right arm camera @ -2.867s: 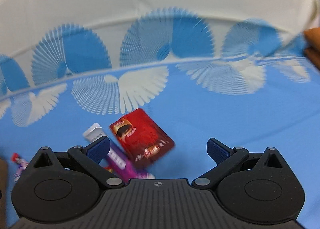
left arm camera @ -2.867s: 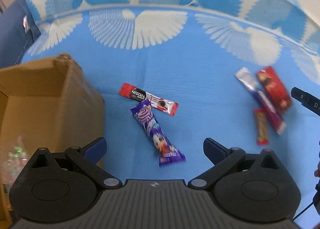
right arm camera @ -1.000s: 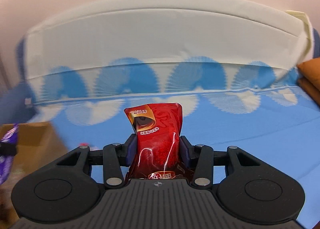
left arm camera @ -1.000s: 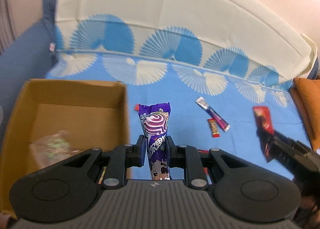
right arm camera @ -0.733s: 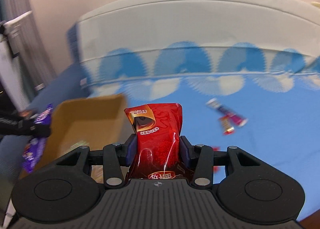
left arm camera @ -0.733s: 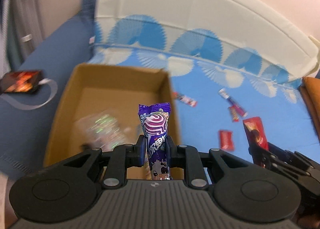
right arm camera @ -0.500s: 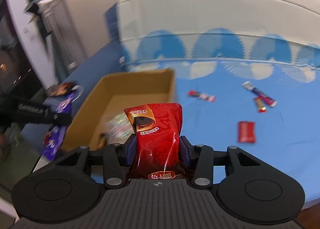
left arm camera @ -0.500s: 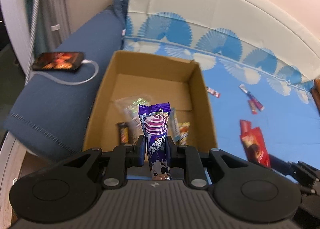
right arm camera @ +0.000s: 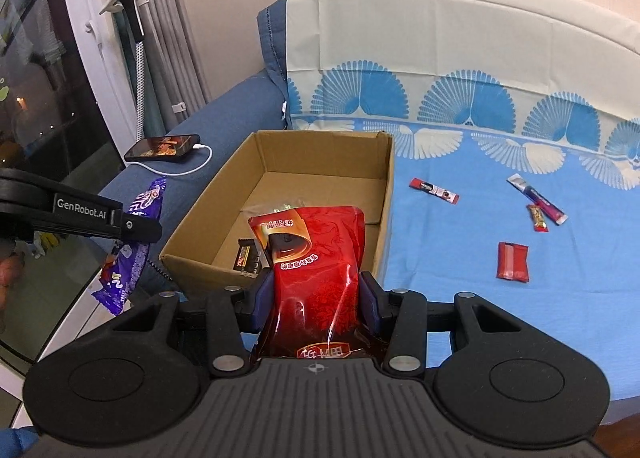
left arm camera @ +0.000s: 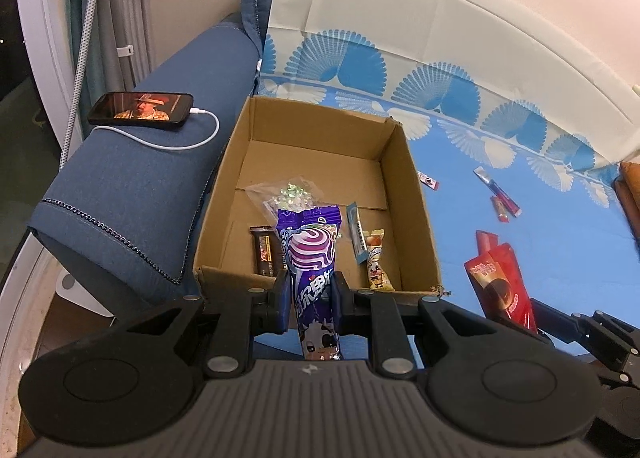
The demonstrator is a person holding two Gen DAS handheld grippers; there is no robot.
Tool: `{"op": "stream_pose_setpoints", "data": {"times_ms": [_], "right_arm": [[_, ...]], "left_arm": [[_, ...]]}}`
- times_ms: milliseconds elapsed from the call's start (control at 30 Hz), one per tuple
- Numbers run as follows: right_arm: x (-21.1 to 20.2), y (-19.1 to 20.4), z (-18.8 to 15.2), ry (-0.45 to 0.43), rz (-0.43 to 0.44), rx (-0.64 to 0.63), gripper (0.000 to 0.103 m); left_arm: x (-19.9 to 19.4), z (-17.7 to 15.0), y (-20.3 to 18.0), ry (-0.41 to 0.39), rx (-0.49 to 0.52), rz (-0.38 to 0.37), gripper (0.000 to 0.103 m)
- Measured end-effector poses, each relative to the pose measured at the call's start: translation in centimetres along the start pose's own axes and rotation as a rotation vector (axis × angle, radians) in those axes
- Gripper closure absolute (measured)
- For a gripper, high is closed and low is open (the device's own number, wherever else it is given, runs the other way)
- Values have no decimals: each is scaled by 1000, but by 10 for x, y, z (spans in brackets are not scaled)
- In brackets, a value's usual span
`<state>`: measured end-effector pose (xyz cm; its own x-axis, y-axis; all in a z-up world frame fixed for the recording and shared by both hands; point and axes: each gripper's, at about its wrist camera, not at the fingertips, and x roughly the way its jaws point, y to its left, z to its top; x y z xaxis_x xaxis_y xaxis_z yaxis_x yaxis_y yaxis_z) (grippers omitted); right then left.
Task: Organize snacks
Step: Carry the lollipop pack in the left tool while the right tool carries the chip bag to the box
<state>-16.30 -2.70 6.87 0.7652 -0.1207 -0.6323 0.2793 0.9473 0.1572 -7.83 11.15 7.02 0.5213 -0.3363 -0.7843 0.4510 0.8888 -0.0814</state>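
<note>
The left gripper [left arm camera: 310, 294] is clamped on a tall purple swirl-printed candy wrapper [left arm camera: 311, 262], with the open brown cardboard box [left arm camera: 416, 194] just ahead and below it. The right gripper [right arm camera: 316, 300] pinches a glossy red foil snack pouch [right arm camera: 314, 258] upright, near the box's front edge, while small wrapped snacks [right arm camera: 513, 261] lie to its right on the blue patterned sofa cover [right arm camera: 460, 250].

Purple wrapper [left arm camera: 310, 282], red pouch [right arm camera: 316, 270], both upright

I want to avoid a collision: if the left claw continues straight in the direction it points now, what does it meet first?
Probably the near wall of the cardboard box, just beyond the left claw gripping the purple snack; depth is uncertain.
</note>
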Motion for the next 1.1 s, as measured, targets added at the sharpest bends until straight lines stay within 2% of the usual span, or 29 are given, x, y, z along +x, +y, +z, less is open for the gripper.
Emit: {"op": "stream_pose_setpoints", "data": {"times_ms": [533, 1100], "right_arm": [[-2, 1, -1, 2, -6, -6, 55], [16, 5, 4, 57, -5, -12, 55]], "left_arm": [[0, 0, -1, -7, 8, -5, 81], [25, 9, 4, 37, -6, 0, 81]]}}
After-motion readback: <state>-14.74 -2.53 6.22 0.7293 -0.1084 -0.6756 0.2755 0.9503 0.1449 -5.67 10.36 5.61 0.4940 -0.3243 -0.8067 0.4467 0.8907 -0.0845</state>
